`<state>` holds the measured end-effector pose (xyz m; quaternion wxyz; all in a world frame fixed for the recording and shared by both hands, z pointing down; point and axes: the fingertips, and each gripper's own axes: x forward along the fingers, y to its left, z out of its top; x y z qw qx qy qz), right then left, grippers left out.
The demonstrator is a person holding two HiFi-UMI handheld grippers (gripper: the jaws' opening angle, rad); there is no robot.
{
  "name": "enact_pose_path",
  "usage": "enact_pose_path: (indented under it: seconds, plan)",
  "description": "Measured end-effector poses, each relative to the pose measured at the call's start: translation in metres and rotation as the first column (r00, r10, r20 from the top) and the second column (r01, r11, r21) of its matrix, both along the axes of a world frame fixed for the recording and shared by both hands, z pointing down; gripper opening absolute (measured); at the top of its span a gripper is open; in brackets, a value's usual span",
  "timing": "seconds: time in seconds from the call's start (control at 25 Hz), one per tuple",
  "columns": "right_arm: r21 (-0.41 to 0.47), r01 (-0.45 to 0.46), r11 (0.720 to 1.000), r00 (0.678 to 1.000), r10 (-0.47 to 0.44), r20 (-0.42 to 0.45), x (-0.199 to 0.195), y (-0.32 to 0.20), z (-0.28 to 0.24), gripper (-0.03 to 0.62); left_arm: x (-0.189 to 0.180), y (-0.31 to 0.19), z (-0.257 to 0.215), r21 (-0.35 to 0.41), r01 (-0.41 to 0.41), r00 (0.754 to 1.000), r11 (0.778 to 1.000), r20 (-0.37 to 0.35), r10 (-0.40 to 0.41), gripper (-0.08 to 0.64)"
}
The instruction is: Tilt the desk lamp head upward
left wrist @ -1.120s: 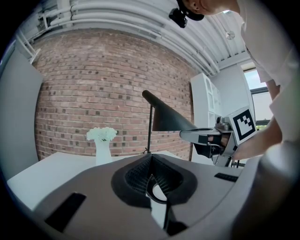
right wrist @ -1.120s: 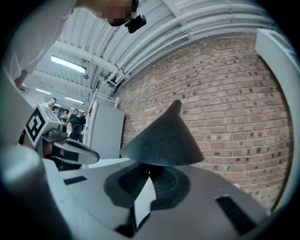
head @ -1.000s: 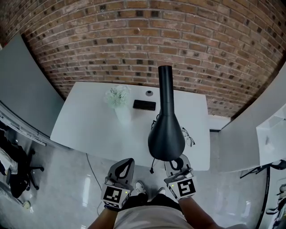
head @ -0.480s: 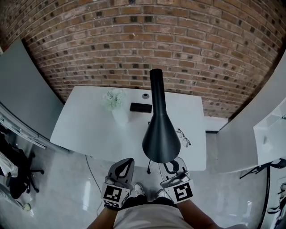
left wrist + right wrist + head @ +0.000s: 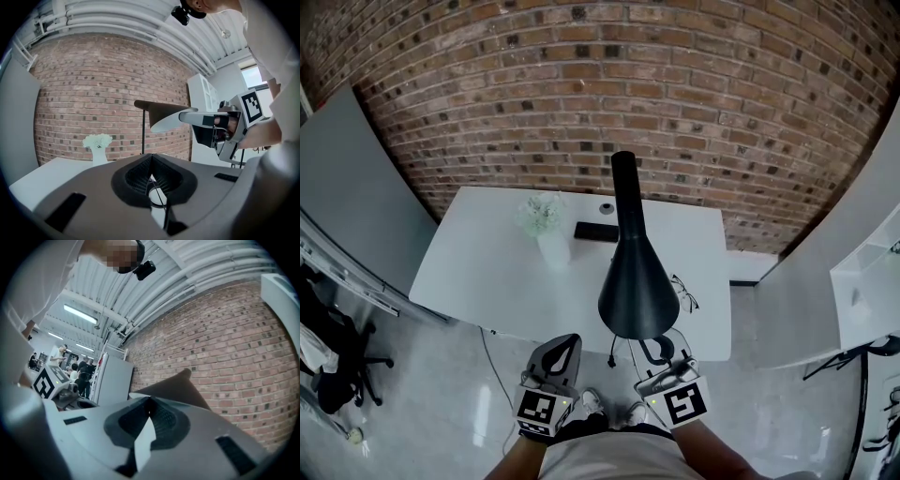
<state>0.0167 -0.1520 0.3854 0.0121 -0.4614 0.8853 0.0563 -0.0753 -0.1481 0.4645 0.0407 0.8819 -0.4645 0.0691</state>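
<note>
black and cone-shaped, the lamp head (image 5: 636, 291) reaches out past the near edge of the white desk (image 5: 478, 272). its wide mouth is toward the person and its narrow neck runs back toward the brick wall (image 5: 722, 103). from the left side it sits roughly level on top of a thin upright pole (image 5: 142, 133), so i judge most of the upward tilt is not yet made.

the right tongs (image 5: 660, 349) sit at the near rim of the mouth. their own view shows the jaws drawn together, with the pale inner lip of the shade at their tips and the dark cone running away beyond. i read that as a pinch on the rim. it looks chosen because the rim lies farthest from the joint at the pole, so a modest lift there should swing the whole head up.

the left tongs (image 5: 561, 349) are closed on nothing and held low, just beside the right ones and off the lamp. they seem parked out of the way, free to steady the lamp if it shifts.

a white vase (image 5: 546, 225) of flowers and a pair of glasses (image 5: 684, 291) rest on the desk. both are apart from the rim being lifted, so neither looks at risk. a dark cable (image 5: 612, 352) dangles off the desk edge under the head and could snag if the lift is hurried.
</note>
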Motion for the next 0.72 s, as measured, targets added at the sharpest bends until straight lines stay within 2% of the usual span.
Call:
enact_pose_path:
  seconds: [0.72]
  plan:
    - [0.065, -0.009, 0.998, 0.999, 0.011, -0.035, -0.001, 0.011, -0.051, 0.017, 0.004, 0.002, -0.009, 0.03, 0.005, 1.0, 1.0, -0.023, -0.005, 0.008]
